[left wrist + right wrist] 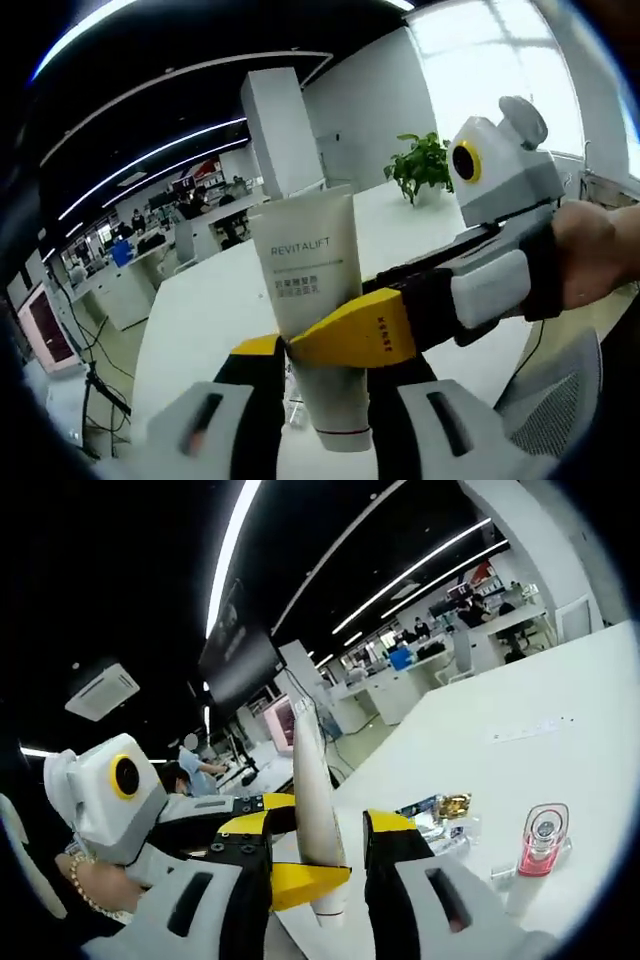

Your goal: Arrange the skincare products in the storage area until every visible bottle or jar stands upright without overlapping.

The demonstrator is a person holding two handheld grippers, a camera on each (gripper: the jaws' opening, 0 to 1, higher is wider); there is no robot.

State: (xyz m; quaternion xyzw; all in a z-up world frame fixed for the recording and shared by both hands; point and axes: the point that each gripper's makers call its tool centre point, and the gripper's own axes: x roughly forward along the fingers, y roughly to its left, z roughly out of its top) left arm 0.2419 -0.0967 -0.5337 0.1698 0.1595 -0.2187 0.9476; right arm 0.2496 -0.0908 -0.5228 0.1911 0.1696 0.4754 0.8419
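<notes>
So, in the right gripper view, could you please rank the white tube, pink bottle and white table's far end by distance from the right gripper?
1. White tube, between its jaws.
2. Pink bottle, lower right.
3. Table's far end, upper right.

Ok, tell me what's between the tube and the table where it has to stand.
Nothing visible blocks it. The tube is held up off the white table by both the left gripper and the right gripper. On the table below sit a pink bottle and a small gold-capped jar, with bare surface beside them.
</notes>
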